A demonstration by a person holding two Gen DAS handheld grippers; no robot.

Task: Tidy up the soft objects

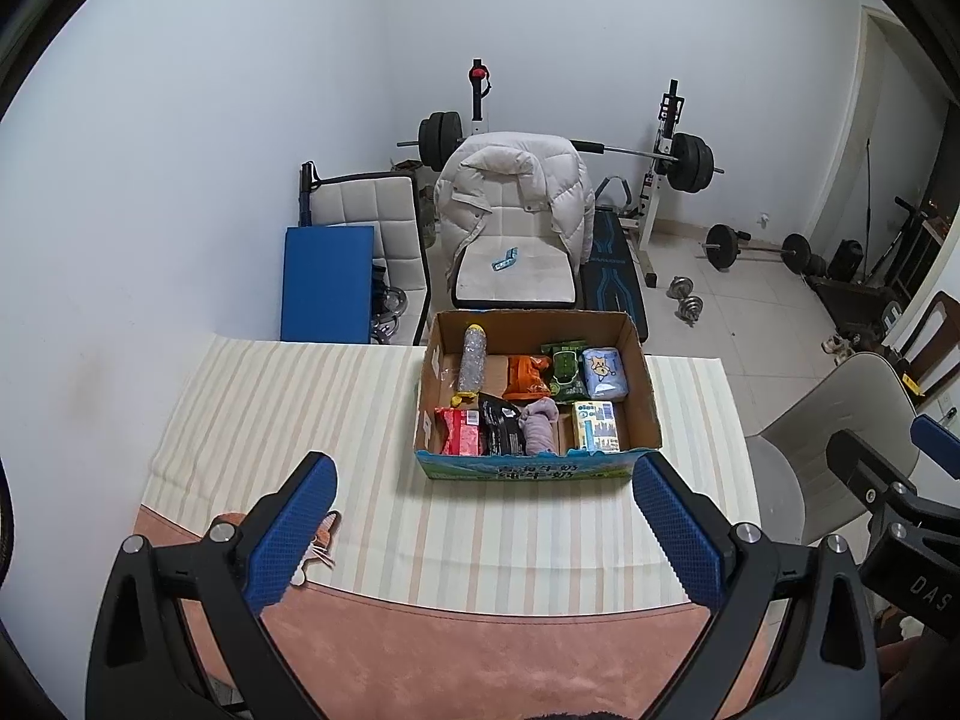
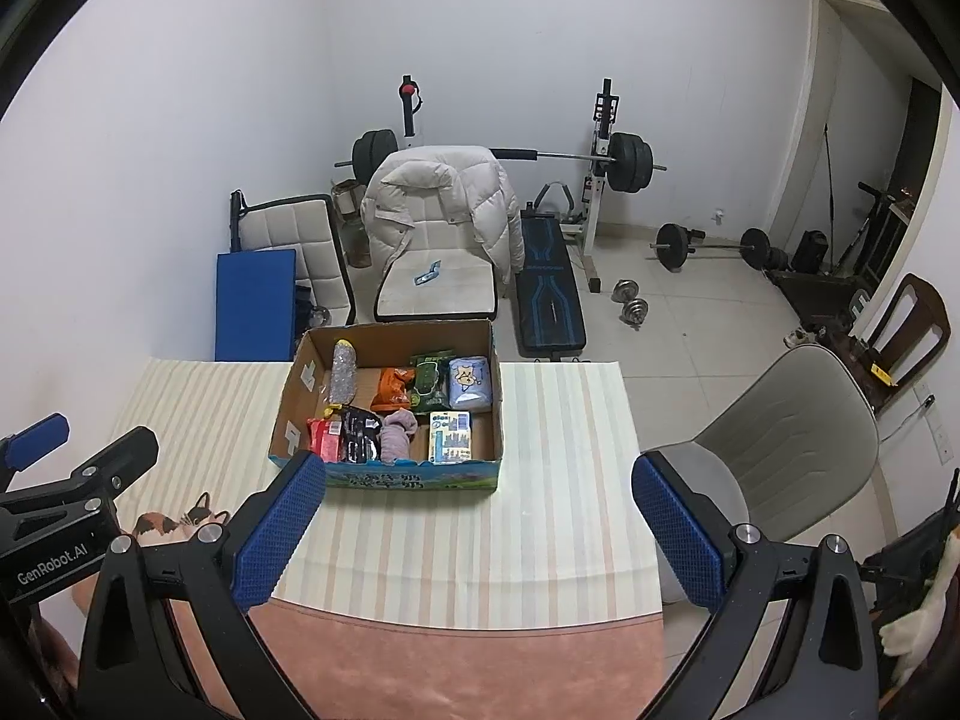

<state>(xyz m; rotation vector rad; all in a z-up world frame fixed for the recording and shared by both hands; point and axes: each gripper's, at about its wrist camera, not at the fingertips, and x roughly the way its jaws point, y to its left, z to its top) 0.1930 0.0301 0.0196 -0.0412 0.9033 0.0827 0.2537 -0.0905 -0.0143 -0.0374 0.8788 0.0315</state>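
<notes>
Striped counter (image 1: 288, 420): cardboard box (image 1: 645, 396) of soft packets lay straight ahead of both grippers, left gripper (image 1: 486, 534) and right gripper (image 2: 474, 531) alike nearby, jaws wide open, empty.

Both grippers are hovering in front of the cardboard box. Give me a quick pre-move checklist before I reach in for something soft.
1. Left gripper jaws apart and holding nothing: ok.
2. Right gripper jaws apart and holding nothing: ok.
3. Cardboard box sits flat on the striped cloth, top open: ok.
4. Soft target reachable: the grey rolled cloth lies uncovered in the front row, but the black packet is pressed against it: ok, tight on that side.
5. Path from grippers to box free of objects: ok.
6. What lies under the front-row items: cannot tell.
</notes>
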